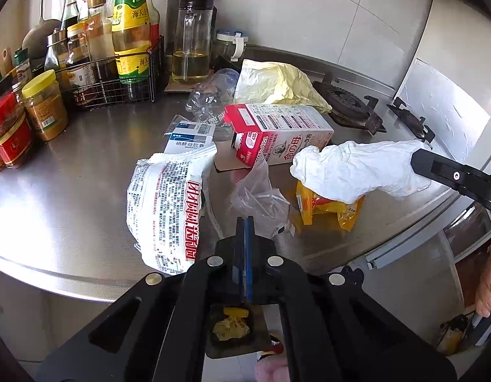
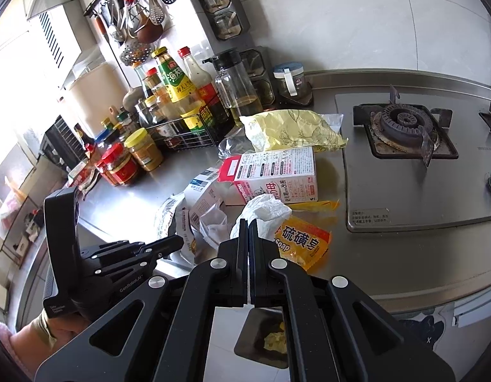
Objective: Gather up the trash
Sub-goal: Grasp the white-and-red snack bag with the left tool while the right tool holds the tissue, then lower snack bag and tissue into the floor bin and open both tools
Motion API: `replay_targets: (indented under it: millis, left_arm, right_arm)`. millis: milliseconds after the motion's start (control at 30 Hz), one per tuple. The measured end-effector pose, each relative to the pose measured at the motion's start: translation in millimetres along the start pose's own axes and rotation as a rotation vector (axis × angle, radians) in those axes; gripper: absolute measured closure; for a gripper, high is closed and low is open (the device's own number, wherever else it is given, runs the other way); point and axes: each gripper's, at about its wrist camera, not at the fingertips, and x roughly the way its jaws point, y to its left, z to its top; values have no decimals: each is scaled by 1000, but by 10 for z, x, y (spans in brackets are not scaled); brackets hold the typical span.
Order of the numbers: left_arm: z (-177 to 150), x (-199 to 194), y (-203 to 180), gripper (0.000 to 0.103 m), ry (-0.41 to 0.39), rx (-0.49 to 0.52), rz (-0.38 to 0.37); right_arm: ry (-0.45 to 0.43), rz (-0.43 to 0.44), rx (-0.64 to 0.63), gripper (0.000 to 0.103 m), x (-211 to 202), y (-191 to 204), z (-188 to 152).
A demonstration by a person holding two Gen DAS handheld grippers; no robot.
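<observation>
the left gripper [image 1: 245, 222] points forward with its two fingers pressed flat together, nothing between them. the right gripper [image 2: 248, 222] reaches in level from the right side, its fingers closed on a crumpled white tissue [image 1: 357, 168]. a hand [image 2: 54, 324] in a pink cuff wraps the left gripper's handle low at the left; bare fingers [image 1: 490, 286] show at the right edge.

Steel counter [image 2: 388, 273], grey-tiled wall [image 2: 357, 19] — gas hob [image 2: 401, 127], bright window light from left
</observation>
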Motion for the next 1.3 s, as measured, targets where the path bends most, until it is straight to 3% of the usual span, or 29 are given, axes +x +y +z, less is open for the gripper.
replay_targets:
  millis: [67,200,300,433,500,533,600,933,1000,1133,1300]
  left_arm:
    - [13,-109,23,103,-25,-2,10]
    - [36,-242,90,91,-69,13,72]
    - [25,-135,220,71,-26,-5,92]
    - [-21,62,312,62,23,-12,96]
    - [-47,147,322,64,36,6,103]
    - [-59,179,337,80,37,4,96]
    - [-50,222,366,103,53,-5,77]
    - [-46,23,404,103,-9,-28,66]
    - [-38,-20,412,93,-20,-24,73]
    - [-28,-18,385,56,-33,5,99]
    - [-6,156,335,54,-8,45,108]
  right_arm:
    - [-5,1,-3,101,-18,26,-9]
    - [-2,15,9,101,1,60,-12]
    - [-5,27,9,101,-4,108,-13]
    - [-8,26,5,101,-32,154,-16]
    - [-16,25,7,101,-65,162,-22]
    - [-22,21,7,101,-89,171,-23]
    - [-37,15,1,101,-143,197,-24]
    - [-97,43,-25,101,-437,437,5]
    - [-99,48,-20,101,-460,457,-14]
    - [-101,58,-3,101,-489,481,-49]
    - [-105,44,6,101,-525,456,-81]
